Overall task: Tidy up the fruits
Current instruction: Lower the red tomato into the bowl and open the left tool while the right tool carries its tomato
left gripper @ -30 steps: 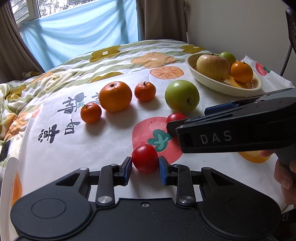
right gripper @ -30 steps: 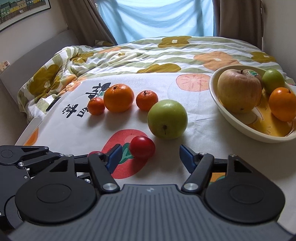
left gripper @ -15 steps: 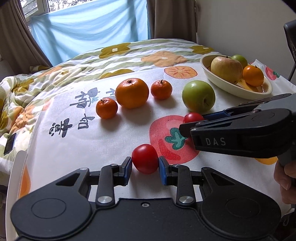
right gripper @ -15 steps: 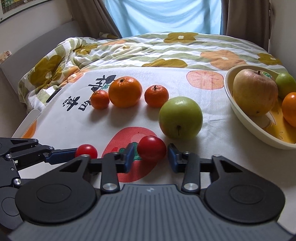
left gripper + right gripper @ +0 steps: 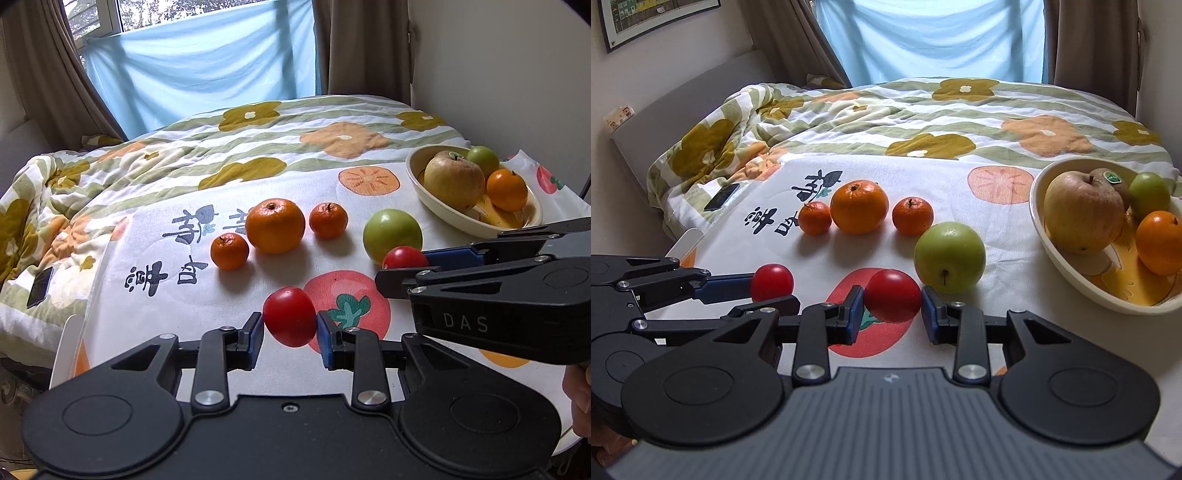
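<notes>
My left gripper [image 5: 290,325] is shut on a small red tomato [image 5: 290,316], lifted a little off the printed cloth. My right gripper [image 5: 892,302] is shut on a second red tomato [image 5: 892,294], also raised; it shows in the left wrist view as the tomato [image 5: 404,257] at the tip of the black gripper body. The left-held tomato [image 5: 772,282] appears at the left of the right wrist view. On the cloth lie a green apple [image 5: 949,257], a large orange [image 5: 859,206] and two small mandarins [image 5: 814,218] [image 5: 912,216].
A cream bowl [image 5: 1067,258] at the right holds a yellowish apple [image 5: 1084,210], a small green fruit [image 5: 1149,195] and an orange [image 5: 1160,242]. A dark phone [image 5: 722,196] lies on the flowered quilt at the left. Curtains and a wall stand behind.
The right gripper's jaws closed on the second tomato. Both grippers then rose, lifting their tomatoes off the cloth.
</notes>
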### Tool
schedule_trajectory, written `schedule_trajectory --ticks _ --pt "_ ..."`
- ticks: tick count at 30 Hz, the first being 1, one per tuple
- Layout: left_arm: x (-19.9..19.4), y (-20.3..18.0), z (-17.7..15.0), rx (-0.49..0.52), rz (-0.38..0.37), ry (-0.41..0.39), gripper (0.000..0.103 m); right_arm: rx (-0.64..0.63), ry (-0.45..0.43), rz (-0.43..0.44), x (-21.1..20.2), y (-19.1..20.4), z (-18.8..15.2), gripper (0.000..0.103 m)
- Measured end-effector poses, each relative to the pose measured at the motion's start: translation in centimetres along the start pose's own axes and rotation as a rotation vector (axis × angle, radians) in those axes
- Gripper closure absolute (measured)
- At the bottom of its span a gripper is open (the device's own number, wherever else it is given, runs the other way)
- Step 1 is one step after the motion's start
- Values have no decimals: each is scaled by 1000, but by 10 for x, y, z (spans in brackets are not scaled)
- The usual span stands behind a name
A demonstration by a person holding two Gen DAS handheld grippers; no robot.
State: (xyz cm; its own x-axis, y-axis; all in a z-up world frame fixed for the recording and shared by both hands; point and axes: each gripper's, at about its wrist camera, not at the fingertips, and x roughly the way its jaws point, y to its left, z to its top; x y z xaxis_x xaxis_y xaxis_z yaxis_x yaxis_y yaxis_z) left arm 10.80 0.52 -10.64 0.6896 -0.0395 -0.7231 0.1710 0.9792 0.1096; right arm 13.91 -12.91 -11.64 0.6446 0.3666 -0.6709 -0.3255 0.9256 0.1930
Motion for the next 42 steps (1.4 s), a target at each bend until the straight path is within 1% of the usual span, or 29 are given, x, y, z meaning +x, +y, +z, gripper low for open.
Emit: schedule_trajectory --ticks 5,10,14,23,27,32,35,42 --pt "-18 -13 9 -20 18 -14 69 -25 -16 -1 -26 -11 7 55" --pt "-32 -32 17 -34 35 -26 69 -29 -33 -11 -54 -33 13 55" --pt "-41 -52 23 -39 29 -32 69 -24 -44 -21 -74 -54 15 55" --pt "-50 -108 48 -38 6 -62 69 -1 -62 -61 -113 -111 16 55" --pt "-43 -133 59 -30 -21 -70 69 -13 -75 -93 -122 -137 17 55" --pt "-28 -158 73 8 -64 -70 69 -2 -78 -145 -123 -168 16 55" --pt "-14 -168 82 28 -91 -58 69 13 -75 -172 -119 -183 17 55" --pt "22 -179 93 84 -139 -10 69 61 -58 -210 -104 -202 18 55"
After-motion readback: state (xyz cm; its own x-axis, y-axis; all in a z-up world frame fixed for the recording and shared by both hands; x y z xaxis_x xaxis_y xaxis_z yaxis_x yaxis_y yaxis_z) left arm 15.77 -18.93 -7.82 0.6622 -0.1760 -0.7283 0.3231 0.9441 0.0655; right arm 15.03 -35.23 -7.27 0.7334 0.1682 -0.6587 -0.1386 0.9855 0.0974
